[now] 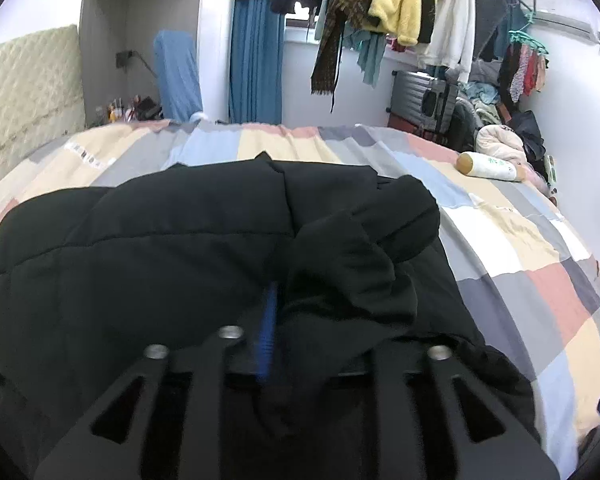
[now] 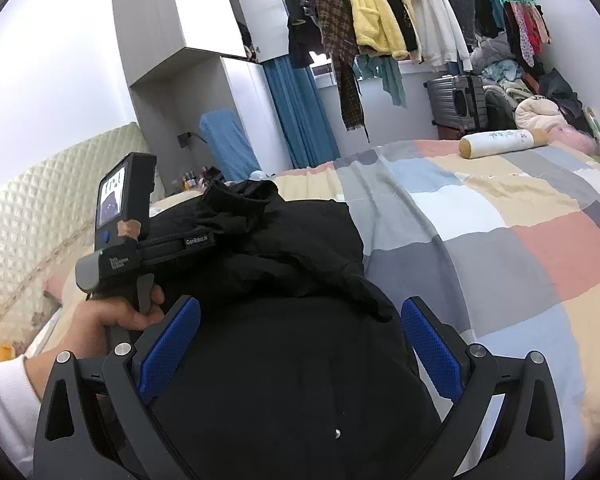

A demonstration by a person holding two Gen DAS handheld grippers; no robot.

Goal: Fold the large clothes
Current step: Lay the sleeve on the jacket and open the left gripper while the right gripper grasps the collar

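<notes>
1. lying bunched on the patchwork quilt [image 2: 480, 208], the black padded jacket [image 1: 160, 248] sits at the bed's near side, one part already turned over the body.
2. left gripper [image 1: 300, 280] rests low on that folded cloth; its jaws look partly parted, though dark fabric hides the pads, so a grip cannot be told.
3. right gripper [image 2: 300, 344] stands wide above the jacket, holding nothing, probably ready for the next edge.
</notes>
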